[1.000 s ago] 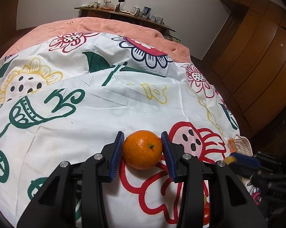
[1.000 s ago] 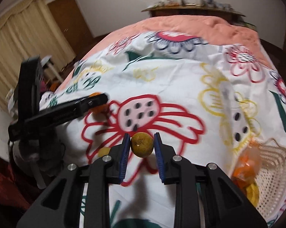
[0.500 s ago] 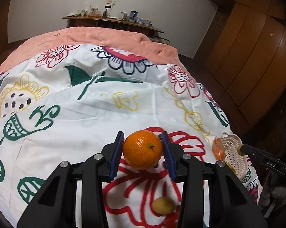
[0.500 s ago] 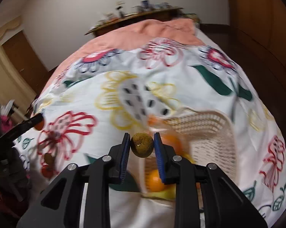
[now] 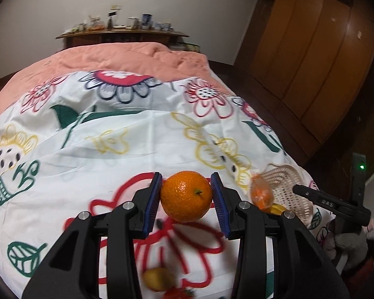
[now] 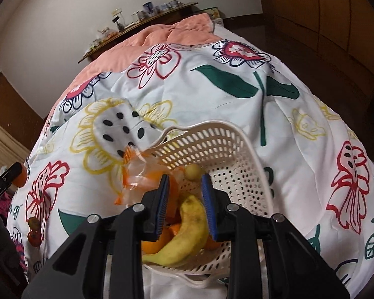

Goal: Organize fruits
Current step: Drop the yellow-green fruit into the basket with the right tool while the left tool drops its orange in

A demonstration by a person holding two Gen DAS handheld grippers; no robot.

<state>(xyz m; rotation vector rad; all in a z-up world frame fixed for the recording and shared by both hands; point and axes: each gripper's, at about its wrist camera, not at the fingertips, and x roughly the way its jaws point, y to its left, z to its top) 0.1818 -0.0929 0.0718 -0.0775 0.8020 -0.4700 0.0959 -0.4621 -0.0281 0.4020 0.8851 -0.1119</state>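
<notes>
Dropping: small yellow-green fruit, released from now-parted right gripper into basket at 12 o'clock; left gripper clamps orange, next.

Left wrist view faces up bed toward shelf; right wrist view close above basket; both share basket.

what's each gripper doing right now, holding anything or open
Left gripper: closed on the orange, lifted above the bedsheet.
Right gripper: open over the basket, holding nothing; a small yellow-green fruit sits past its fingertips.
</notes>
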